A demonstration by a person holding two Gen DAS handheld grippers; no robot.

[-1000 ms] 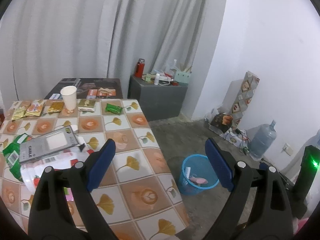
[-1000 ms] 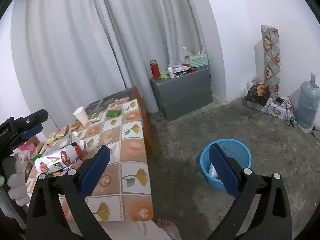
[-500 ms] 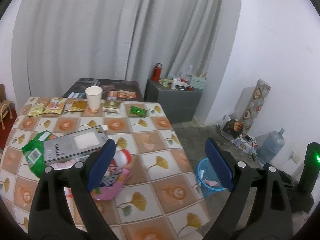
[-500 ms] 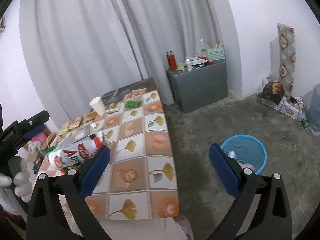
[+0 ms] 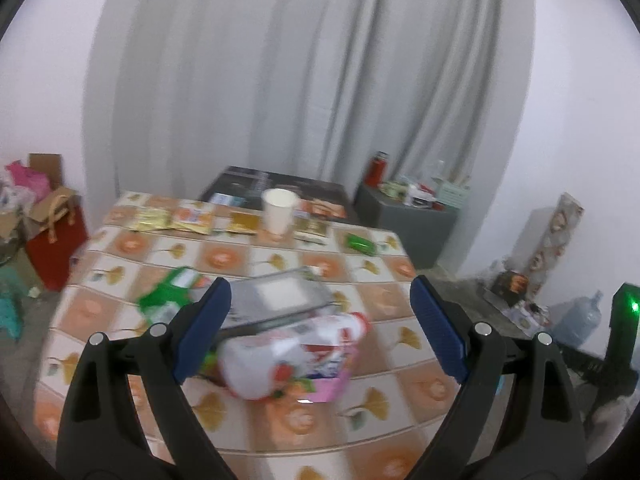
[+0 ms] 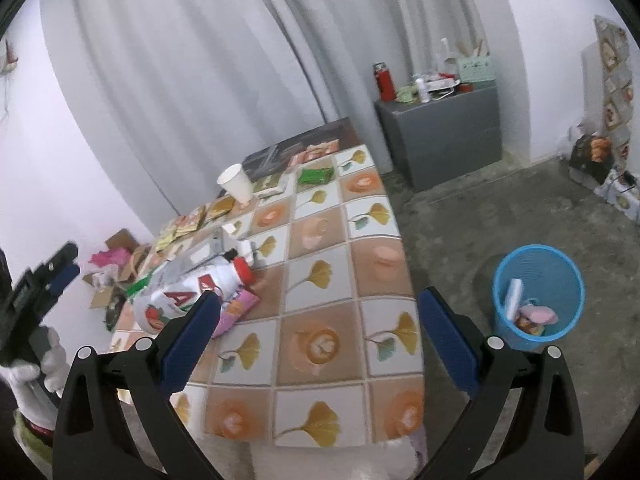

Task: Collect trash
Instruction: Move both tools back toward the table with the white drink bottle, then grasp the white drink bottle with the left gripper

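A tiled table (image 5: 392, 320) carries trash: a white bottle with a red cap (image 5: 292, 352) on a pink wrapper, a grey flat package (image 5: 280, 300), a green bag (image 5: 168, 292), a white paper cup (image 5: 279, 210), several gold sachets (image 5: 152, 218) and a green packet (image 5: 360, 243). My left gripper (image 5: 320, 328) is open and empty above the bottle. My right gripper (image 6: 320, 336) is open and empty over the table's near right part. The bottle (image 6: 188, 292) and the cup (image 6: 237, 182) also show in the right wrist view. A blue bin (image 6: 538, 296) with some trash stands on the floor to the right.
A grey cabinet (image 6: 444, 132) with a red flask and clutter stands at the back wall. A dark low table (image 5: 276, 184) is behind the tiled one. A red bag (image 5: 56, 248) and boxes sit on the left floor. A water jug (image 5: 580, 320) is at the right.
The left gripper has swung left from the bin side to face the table, over the bottle. The right gripper has risen and moved nearer the table. Both stay open.
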